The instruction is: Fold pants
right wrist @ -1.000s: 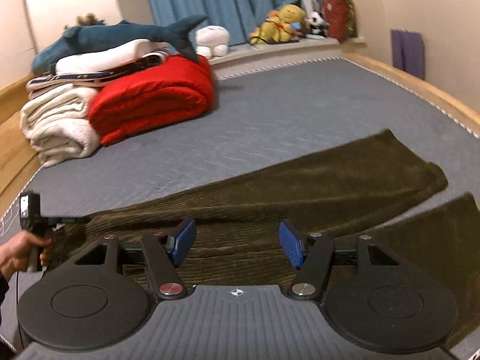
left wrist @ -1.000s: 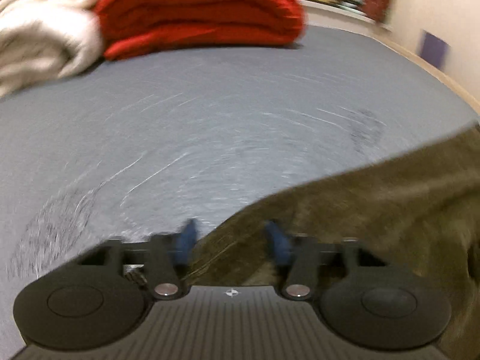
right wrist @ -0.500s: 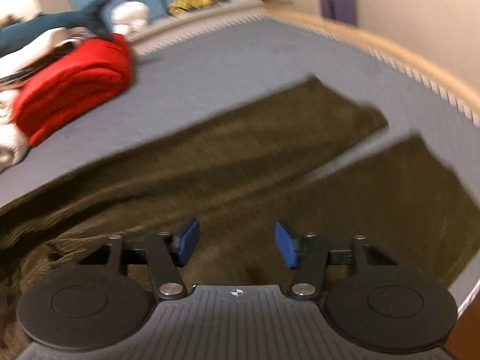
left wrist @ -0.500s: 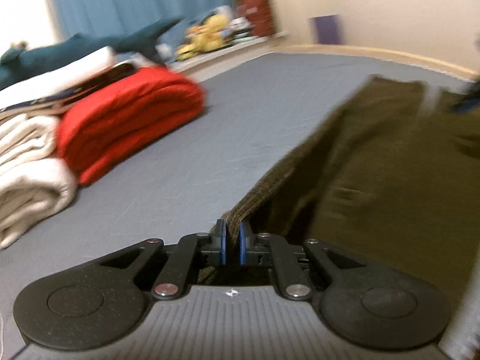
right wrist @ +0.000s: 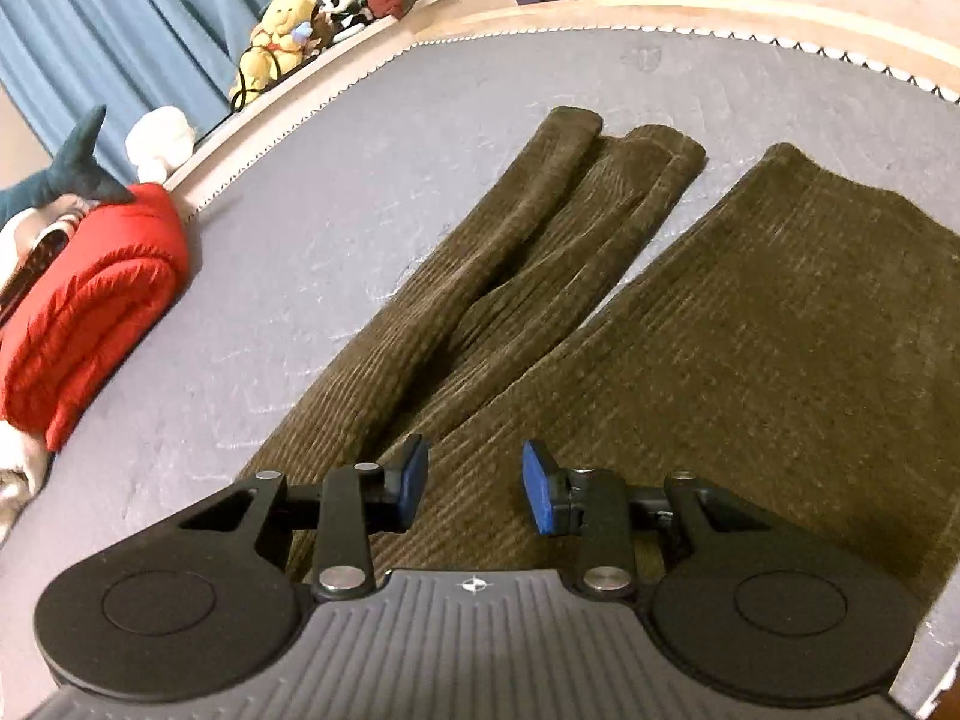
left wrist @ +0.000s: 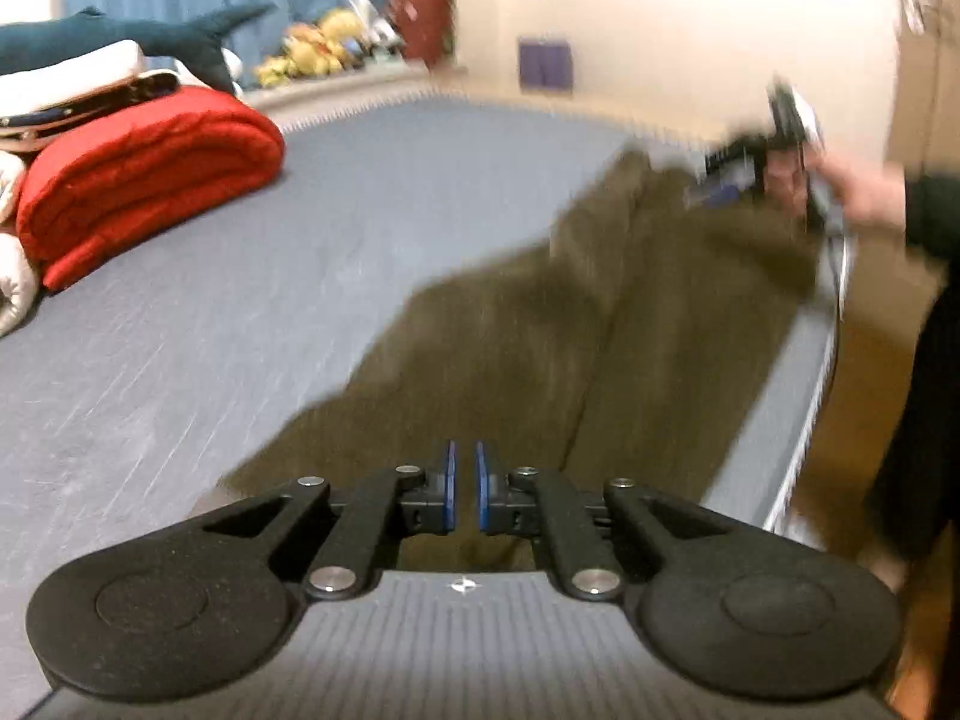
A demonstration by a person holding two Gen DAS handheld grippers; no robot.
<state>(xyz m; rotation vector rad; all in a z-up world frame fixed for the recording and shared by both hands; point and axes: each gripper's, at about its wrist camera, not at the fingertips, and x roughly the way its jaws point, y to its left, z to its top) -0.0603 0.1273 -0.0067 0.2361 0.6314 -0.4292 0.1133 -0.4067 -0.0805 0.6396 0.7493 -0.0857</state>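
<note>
Olive-brown corduroy pants (right wrist: 690,324) lie spread on the grey bed (right wrist: 336,192), legs pointing toward the far edge. The far leg is creased along its length. In the left wrist view the pants (left wrist: 540,348) stretch away from my left gripper (left wrist: 465,489), whose blue pads are nearly together on the waist end of the pants. My right gripper (right wrist: 474,489) is open, hovering over the near leg. It also shows in the left wrist view (left wrist: 780,138), blurred, at the far leg ends.
A folded red blanket (left wrist: 144,174) and white towels (left wrist: 15,288) are stacked at the bed's far left, with a plush shark (left wrist: 120,42) on top. Stuffed toys (right wrist: 276,30) line the window ledge. A wooden bed frame (right wrist: 720,9) borders the far edge.
My left gripper shut on the waist end and swung round to face along the pants. My right gripper moved toward the leg ends, still open. The far leg has bunched into a crease.
</note>
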